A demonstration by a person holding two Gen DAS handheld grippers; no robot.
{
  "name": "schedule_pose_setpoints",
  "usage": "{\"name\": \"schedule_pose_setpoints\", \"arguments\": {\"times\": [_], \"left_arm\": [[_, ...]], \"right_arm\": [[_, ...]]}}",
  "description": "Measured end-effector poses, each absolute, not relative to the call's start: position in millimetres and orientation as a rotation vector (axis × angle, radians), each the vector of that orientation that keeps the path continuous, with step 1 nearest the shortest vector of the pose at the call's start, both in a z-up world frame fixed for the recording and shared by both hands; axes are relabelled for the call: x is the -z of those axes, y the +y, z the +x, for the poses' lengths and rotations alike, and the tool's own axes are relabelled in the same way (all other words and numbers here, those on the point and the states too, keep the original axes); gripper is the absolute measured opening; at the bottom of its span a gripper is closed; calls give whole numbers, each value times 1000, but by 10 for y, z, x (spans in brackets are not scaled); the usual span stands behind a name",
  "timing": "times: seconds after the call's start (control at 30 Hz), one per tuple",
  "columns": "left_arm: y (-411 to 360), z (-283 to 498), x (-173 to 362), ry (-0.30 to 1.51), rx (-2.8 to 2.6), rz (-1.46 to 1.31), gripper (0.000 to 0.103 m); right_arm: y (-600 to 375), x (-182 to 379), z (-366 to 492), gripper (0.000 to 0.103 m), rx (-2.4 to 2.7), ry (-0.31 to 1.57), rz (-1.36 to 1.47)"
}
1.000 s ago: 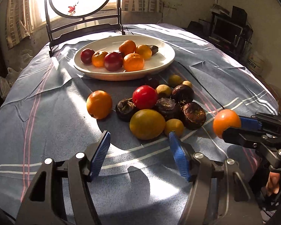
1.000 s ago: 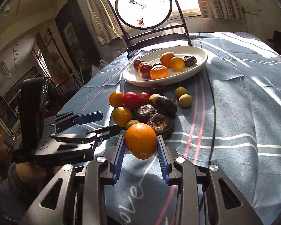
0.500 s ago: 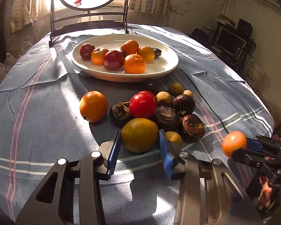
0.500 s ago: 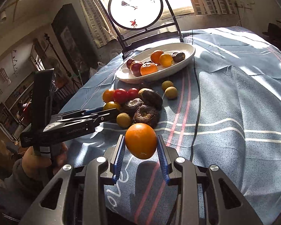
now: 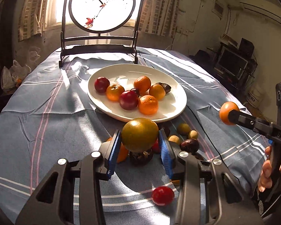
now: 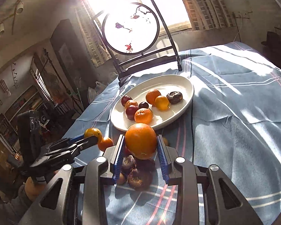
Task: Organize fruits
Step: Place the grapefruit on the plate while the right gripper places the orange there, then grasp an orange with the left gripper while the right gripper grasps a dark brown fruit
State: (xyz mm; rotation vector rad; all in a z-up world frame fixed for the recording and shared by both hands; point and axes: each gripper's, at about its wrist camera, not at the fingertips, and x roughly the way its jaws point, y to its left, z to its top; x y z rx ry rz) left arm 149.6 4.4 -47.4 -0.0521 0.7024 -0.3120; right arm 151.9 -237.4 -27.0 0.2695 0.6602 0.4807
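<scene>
My left gripper (image 5: pixel 140 144) is shut on a large yellow-green citrus (image 5: pixel 139 135) and holds it above the loose fruit pile, just in front of the white plate (image 5: pixel 179 101). My right gripper (image 6: pixel 141 146) is shut on an orange (image 6: pixel 141 140), lifted near the plate's (image 6: pixel 187 101) front rim. The plate holds several oranges and red plums. In the left wrist view the right gripper (image 5: pixel 232 116) shows at the right with its orange (image 5: pixel 227 110). In the right wrist view the left gripper (image 6: pixel 95 137) shows at the left with the citrus (image 6: pixel 92 132).
Loose fruit lies on the blue striped tablecloth (image 5: pixel 46 123): dark wrinkled fruits (image 5: pixel 189 145), small yellow ones (image 5: pixel 183 129), an orange (image 6: pixel 105 143) and a red tomato (image 5: pixel 163 195) near the front. A round screen on a dark stand (image 5: pixel 101 7) rises behind the plate.
My left gripper closed on the yellow-green citrus and lifted it toward the plate. The red tomato rolled toward the front. My right gripper carried its orange up and closer to the plate.
</scene>
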Motion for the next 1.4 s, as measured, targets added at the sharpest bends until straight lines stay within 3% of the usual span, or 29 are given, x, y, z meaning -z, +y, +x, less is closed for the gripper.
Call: {"name": "schedule_pose_setpoints", "arguments": {"times": [0.43, 0.47, 0.53, 0.87, 1.13, 1.2, 1.23, 1.27, 1.4], "left_arm": [[-35, 2493, 558, 785, 229, 25, 41], [-28, 2507, 555, 779, 217, 22, 48], [19, 2454, 507, 755, 197, 11, 58], [142, 1560, 568, 736, 231, 146, 64], [156, 1601, 768, 784, 224, 160, 64], [107, 1756, 868, 864, 215, 160, 55], [96, 1818, 897, 890, 221, 147, 41], [78, 1865, 923, 907, 214, 149, 37], [106, 1844, 903, 889, 234, 116, 36]], "right_arm": [[-2051, 447, 2575, 37, -429, 756, 226], [-2058, 447, 2588, 40, -424, 750, 230], [-2105, 407, 2519, 49, -418, 719, 244], [-2399, 467, 1519, 53, -418, 675, 228], [-2397, 654, 1054, 53, -442, 703, 228], [-2394, 664, 996, 53, -443, 707, 227], [-2384, 663, 986, 53, -444, 707, 222], [-2373, 667, 988, 53, -443, 711, 213], [-2239, 728, 1059, 53, -474, 772, 155]]}}
